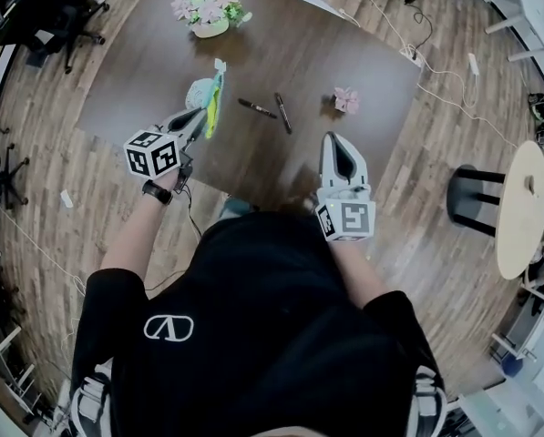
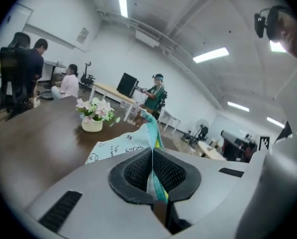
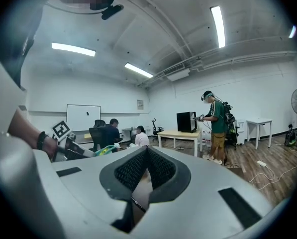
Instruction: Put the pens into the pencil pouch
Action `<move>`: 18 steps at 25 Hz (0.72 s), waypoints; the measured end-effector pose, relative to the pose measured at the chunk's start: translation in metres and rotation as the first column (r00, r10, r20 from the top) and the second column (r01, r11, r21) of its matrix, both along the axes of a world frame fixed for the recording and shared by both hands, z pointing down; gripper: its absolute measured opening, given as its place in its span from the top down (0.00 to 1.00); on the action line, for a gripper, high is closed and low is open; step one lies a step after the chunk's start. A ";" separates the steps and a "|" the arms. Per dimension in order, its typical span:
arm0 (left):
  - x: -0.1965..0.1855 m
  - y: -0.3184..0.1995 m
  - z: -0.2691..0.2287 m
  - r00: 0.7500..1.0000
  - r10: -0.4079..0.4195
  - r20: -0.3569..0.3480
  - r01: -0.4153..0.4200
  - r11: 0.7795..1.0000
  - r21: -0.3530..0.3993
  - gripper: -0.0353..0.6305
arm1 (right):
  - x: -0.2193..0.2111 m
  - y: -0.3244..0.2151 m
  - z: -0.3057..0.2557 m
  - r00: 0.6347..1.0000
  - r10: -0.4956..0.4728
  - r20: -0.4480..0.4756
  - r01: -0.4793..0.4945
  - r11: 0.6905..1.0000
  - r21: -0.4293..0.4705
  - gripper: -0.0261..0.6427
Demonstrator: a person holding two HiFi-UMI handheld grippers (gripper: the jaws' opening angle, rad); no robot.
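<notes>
The left hand-held gripper (image 1: 201, 119) (image 2: 152, 154) is clamped shut on the pencil pouch (image 1: 210, 94) (image 2: 121, 147). Its two dark ribbed pads pinch the pouch's striped teal edge, and the pale printed body of the pouch sticks out past the jaw tips toward the flower pot (image 1: 210, 14) (image 2: 92, 118). From the head view the pouch hangs on the person's side of the flower pot, over the dark brown surface (image 1: 135, 71); whether its far end touches the surface I cannot tell.

The first pen (image 1: 256, 108) and the second pen (image 1: 282, 113) lie flat on the surface, on the person's side of the flower pot and to its right. They are close together but not touching, and both lie apart from the pouch. A small pink thing (image 1: 346, 101) sits farther right of the flower pot, beyond the pens.

The right hand-held gripper (image 1: 333, 144) (image 3: 147, 152) is closed on nothing — its pads meet with no object between them. It hangs much nearer the person than the flower pot, at the near edge of the surface, well short of the pens.
</notes>
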State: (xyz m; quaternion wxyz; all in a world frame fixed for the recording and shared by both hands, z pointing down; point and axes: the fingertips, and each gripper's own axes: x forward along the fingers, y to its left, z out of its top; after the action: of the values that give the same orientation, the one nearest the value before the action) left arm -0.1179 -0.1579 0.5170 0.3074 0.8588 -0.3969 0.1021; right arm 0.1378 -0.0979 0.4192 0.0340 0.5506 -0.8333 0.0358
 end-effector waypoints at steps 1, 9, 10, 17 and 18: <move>0.001 0.005 -0.012 0.998 -0.035 -0.050 0.035 0.999 0.003 0.93 | -0.001 -0.001 0.000 1.000 0.000 0.003 0.000 1.000 0.000 0.96; 0.020 0.040 -0.068 0.966 -0.119 -0.230 0.134 0.989 0.054 0.93 | -0.007 -0.005 -0.005 1.000 0.000 0.013 0.000 1.000 0.013 0.96; 0.022 0.043 -0.071 0.966 -0.114 -0.234 0.131 0.990 0.060 0.93 | -0.008 -0.005 -0.005 1.000 -0.001 0.016 0.001 1.000 0.011 0.96; 0.028 0.052 -0.073 0.961 -0.102 -0.256 0.121 0.991 0.056 0.93 | -0.016 -0.002 -0.018 1.000 -0.020 -0.009 0.020 0.998 0.058 0.96; 0.029 0.052 -0.072 0.960 -0.104 -0.260 0.121 0.991 0.052 0.93 | -0.017 -0.001 -0.023 1.000 -0.017 -0.020 0.018 0.996 0.086 0.96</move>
State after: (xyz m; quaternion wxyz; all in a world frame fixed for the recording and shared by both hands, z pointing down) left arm -0.0891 -0.1055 0.4453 0.3322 0.8508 -0.4052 -0.0412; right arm 0.1210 -0.0987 0.3959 0.0186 0.5446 -0.8385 -0.0060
